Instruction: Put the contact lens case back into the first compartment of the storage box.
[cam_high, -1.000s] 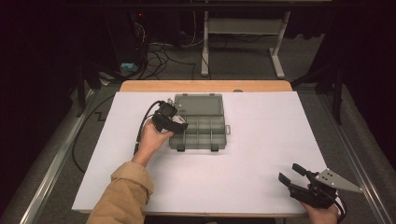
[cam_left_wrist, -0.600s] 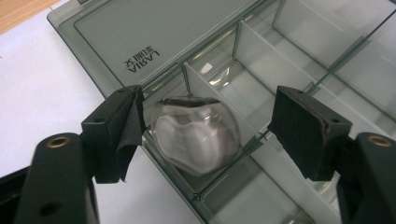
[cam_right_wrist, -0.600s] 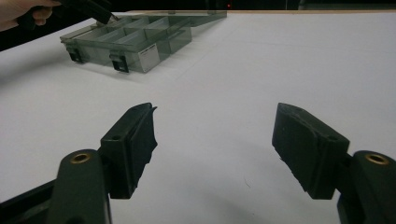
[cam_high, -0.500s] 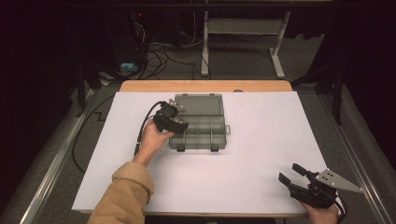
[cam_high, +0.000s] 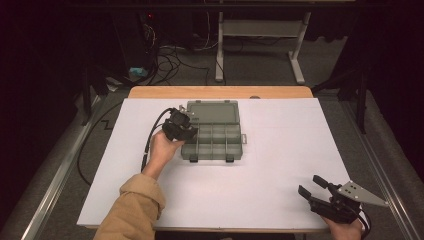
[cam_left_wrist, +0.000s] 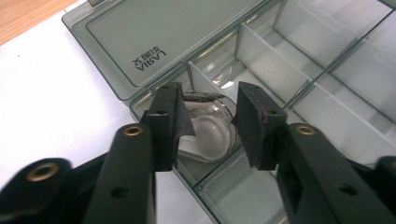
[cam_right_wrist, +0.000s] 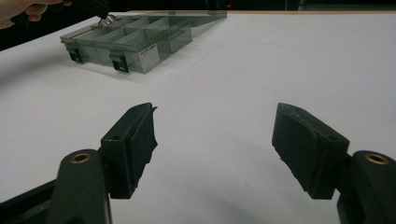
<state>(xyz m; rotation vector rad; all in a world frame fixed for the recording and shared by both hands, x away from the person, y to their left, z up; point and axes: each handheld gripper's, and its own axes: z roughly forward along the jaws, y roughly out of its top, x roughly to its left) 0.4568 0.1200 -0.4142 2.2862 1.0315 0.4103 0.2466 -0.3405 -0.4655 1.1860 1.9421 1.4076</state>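
The clear plastic piece (cam_left_wrist: 210, 133) lies in a corner compartment of the open organizer box (cam_high: 215, 137), between the left gripper (cam_left_wrist: 210, 119) fingers, which have just been closing around it; whether the pads press yet, I cannot tell. A lift looks next. Divider walls crowd it. The right gripper (cam_high: 314, 186), fingers apart, idles over bare white bench (cam_high: 280, 150), well clear.

Your compartment box (cam_high: 214, 135) is smoky, see-through plastic, smooth and glossy, its lid (cam_left_wrist: 154, 42) catching glare. The clear rounded piece (cam_left_wrist: 210, 130) in its corner cell looks like glossy plastic or glass. The left gripper (cam_left_wrist: 210, 119) wears matt black, slightly rough pads (cam_left_wrist: 254, 116). The table cover (cam_high: 280, 150) is matt white paper over pale wood (cam_high: 220, 92).
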